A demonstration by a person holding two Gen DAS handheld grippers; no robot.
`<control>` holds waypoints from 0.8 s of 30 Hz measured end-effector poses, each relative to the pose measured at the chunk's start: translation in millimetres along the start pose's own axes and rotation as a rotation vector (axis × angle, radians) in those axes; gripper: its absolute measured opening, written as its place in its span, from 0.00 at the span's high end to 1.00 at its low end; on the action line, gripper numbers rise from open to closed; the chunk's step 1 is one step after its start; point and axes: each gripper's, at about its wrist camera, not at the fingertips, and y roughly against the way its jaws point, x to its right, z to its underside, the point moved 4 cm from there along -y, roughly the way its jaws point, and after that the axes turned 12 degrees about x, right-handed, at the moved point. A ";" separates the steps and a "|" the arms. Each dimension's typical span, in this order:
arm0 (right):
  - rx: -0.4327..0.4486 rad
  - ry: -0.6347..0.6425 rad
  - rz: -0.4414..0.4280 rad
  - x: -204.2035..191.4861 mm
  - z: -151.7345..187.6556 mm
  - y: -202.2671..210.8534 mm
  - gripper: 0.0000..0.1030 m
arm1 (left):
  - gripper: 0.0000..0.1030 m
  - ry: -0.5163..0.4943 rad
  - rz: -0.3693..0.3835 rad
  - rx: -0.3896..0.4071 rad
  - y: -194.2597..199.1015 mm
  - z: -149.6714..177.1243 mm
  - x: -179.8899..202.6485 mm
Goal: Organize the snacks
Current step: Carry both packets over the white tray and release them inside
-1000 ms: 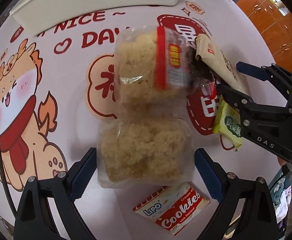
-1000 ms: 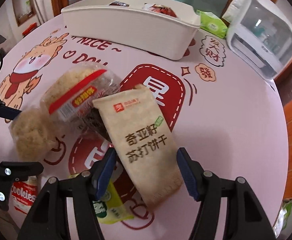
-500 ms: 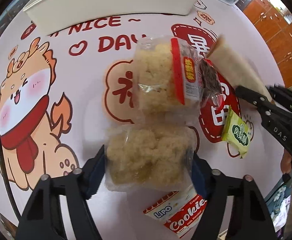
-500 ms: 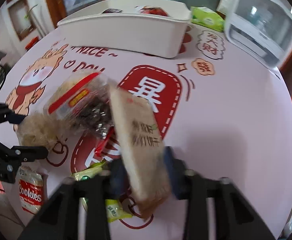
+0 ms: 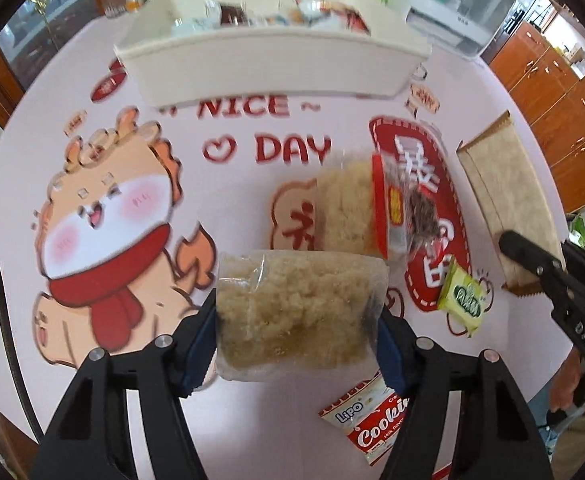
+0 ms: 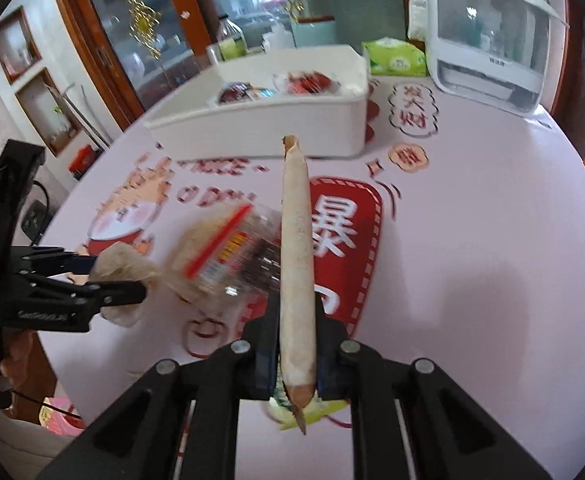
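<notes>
My left gripper point(image 5: 296, 320) is shut on a clear bag of crumbly beige snack point(image 5: 298, 304) and holds it above the table; it also shows in the right wrist view point(image 6: 122, 270). My right gripper point(image 6: 294, 356) is shut on a flat brown cracker packet point(image 6: 295, 264), held edge-on and lifted; the packet shows at the right in the left wrist view point(image 5: 508, 200). A white bin point(image 5: 268, 66) with several snacks inside stands at the back point(image 6: 260, 126). A second clear bag with a red label point(image 5: 372, 208) lies on the table.
A small green packet point(image 5: 462, 298) and a Lipo cookies packet point(image 5: 368, 418) lie near the front edge. A white appliance point(image 6: 488, 36) and a green tissue pack point(image 6: 396, 58) stand at the back right. The pink printed tablecloth point(image 6: 472, 240) covers the round table.
Both grippers closed on their packets and lifted them off the table. The cracker packet turned edge-on. Both views now look toward the white bin.
</notes>
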 end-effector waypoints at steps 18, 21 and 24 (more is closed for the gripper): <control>0.127 0.075 -0.077 -66.6 -105.1 16.9 0.88 | 0.35 -0.135 -0.094 0.198 49.0 -93.9 4.3; 0.143 0.075 -0.059 -71.9 -128.8 13.6 0.88 | 0.35 -0.162 -0.113 0.229 55.8 -116.5 -0.6; 0.166 0.074 -0.026 -75.0 -156.0 9.2 0.88 | 0.35 -0.184 -0.132 0.265 64.2 -147.9 -5.7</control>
